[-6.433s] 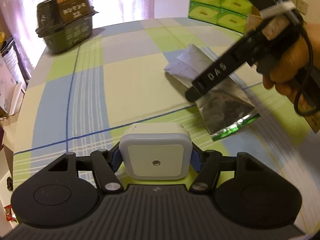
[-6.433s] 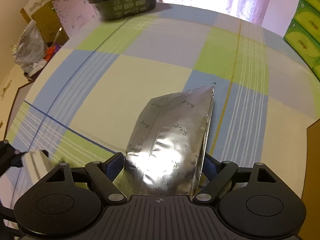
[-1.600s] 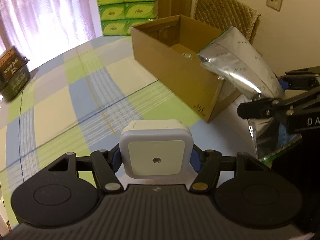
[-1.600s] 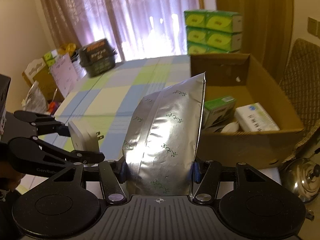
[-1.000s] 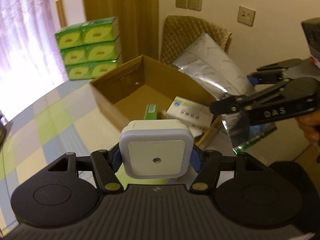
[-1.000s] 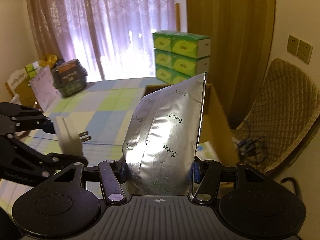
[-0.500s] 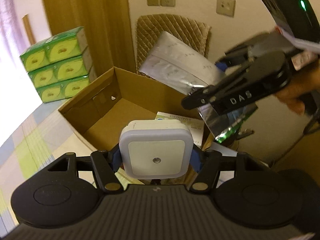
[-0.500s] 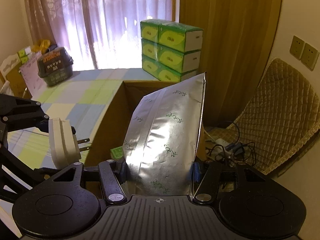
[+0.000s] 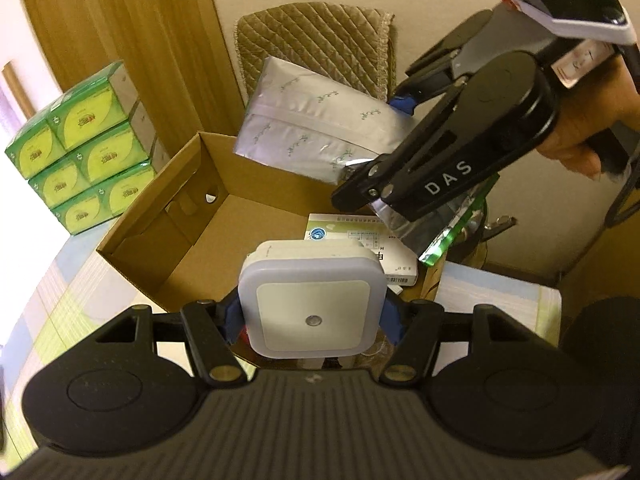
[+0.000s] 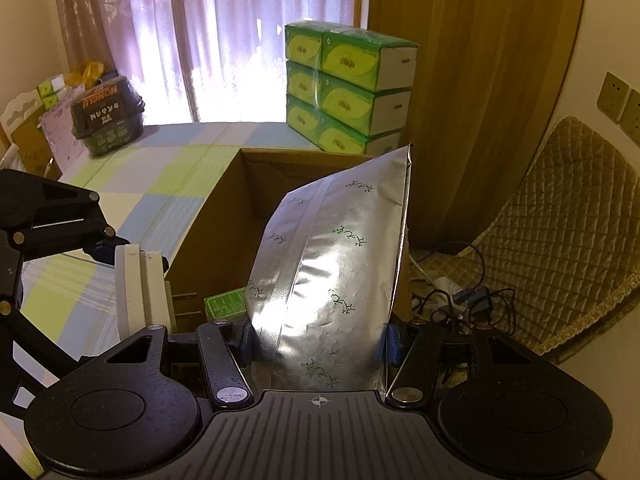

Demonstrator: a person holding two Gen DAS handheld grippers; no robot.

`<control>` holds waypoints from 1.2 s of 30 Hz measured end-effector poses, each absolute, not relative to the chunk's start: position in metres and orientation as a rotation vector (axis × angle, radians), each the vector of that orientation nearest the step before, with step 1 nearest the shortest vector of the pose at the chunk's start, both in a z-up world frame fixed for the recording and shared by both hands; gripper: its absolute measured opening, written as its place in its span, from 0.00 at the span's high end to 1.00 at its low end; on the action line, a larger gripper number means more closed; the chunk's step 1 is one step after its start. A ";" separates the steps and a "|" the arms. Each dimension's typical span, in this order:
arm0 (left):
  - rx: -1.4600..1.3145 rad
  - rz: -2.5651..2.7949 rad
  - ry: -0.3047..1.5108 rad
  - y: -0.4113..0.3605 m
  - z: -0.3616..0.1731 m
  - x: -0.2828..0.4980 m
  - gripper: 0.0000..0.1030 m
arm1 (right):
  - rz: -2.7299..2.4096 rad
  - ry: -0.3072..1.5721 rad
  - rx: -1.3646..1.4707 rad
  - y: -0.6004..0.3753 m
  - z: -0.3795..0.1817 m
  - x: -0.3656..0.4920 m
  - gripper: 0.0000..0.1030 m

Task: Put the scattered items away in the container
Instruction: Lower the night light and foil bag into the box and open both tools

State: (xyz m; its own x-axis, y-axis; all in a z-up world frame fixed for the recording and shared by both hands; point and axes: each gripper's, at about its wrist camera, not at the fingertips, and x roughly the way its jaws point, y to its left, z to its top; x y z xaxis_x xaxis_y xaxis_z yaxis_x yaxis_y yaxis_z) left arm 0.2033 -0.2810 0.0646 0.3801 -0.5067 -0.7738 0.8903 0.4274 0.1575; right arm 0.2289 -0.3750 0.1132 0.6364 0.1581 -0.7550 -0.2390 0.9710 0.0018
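Over the checked tabletop (image 10: 120, 208), above the open cardboard box (image 9: 168, 216), my left fingers (image 9: 312, 320) pinch a white night light (image 9: 312, 304) while my right fingers (image 10: 318, 340) clamp a silver foil pouch (image 10: 340, 272).

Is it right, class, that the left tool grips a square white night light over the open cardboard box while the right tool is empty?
Not quite. The right tool is not empty: it grips a silver foil pouch, as the right wrist view shows. The left tool does grip the square white night light over the open cardboard box.
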 end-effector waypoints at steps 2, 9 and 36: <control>0.636 -0.975 0.712 -0.282 0.064 0.205 0.41 | 0.229 0.857 -0.105 -0.376 0.112 0.231 0.42; 0.650 -0.992 0.700 -0.288 0.062 0.212 0.41 | 0.226 0.872 -0.115 -0.378 0.109 0.240 0.42; 0.651 -0.954 0.695 -0.276 0.059 0.212 0.34 | 0.239 0.905 -0.114 -0.375 0.099 0.250 0.42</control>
